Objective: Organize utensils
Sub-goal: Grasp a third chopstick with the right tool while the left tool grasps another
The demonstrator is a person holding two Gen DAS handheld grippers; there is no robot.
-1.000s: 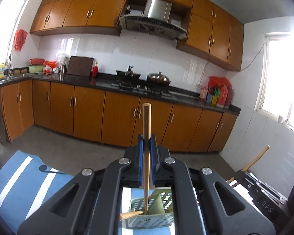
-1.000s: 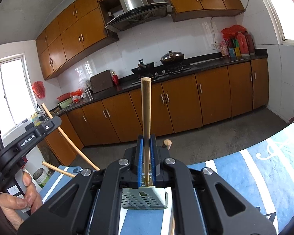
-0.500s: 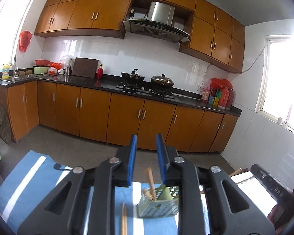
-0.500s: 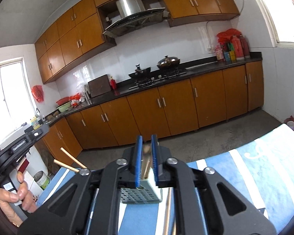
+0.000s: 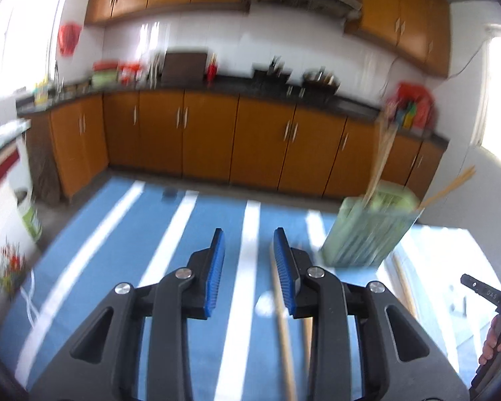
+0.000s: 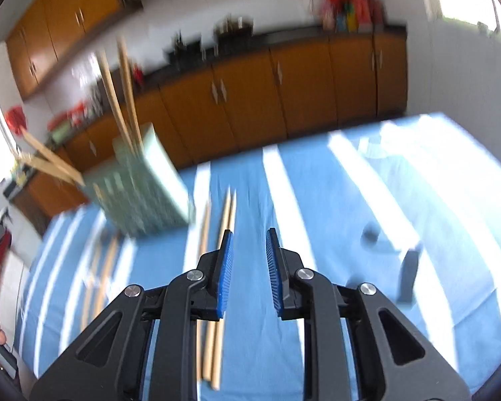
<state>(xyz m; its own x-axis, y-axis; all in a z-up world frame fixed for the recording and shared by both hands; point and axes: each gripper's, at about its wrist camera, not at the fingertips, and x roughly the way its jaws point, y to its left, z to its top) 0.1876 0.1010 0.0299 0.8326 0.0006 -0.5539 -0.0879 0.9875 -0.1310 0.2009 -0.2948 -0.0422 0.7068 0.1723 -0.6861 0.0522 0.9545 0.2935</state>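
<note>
A pale green perforated utensil holder (image 5: pixel 367 230) stands on the blue striped cloth (image 5: pixel 170 234), right of my left gripper (image 5: pixel 247 250), with several wooden chopsticks (image 5: pixel 384 153) sticking out of it. My left gripper is open and empty; loose chopsticks (image 5: pixel 282 330) lie on the cloth under its right finger. In the right wrist view the holder (image 6: pixel 140 190) is at the upper left with chopsticks (image 6: pixel 123 93) in it. My right gripper (image 6: pixel 248 250) is open and empty above the cloth, with loose chopsticks (image 6: pixel 217 287) lying just left of it.
More chopsticks (image 6: pixel 100 274) lie on the cloth further left. A small dark object (image 6: pixel 405 277) and a dark spot (image 6: pixel 370 232) sit on the cloth to the right. Kitchen cabinets (image 5: pixel 217 140) run behind the table. The other gripper's handle (image 5: pixel 491 300) is at the right edge.
Both grippers let go of their chopsticks into the holder, opened wide, and swung down and away from it toward the cloth. Both views are motion-blurred.
</note>
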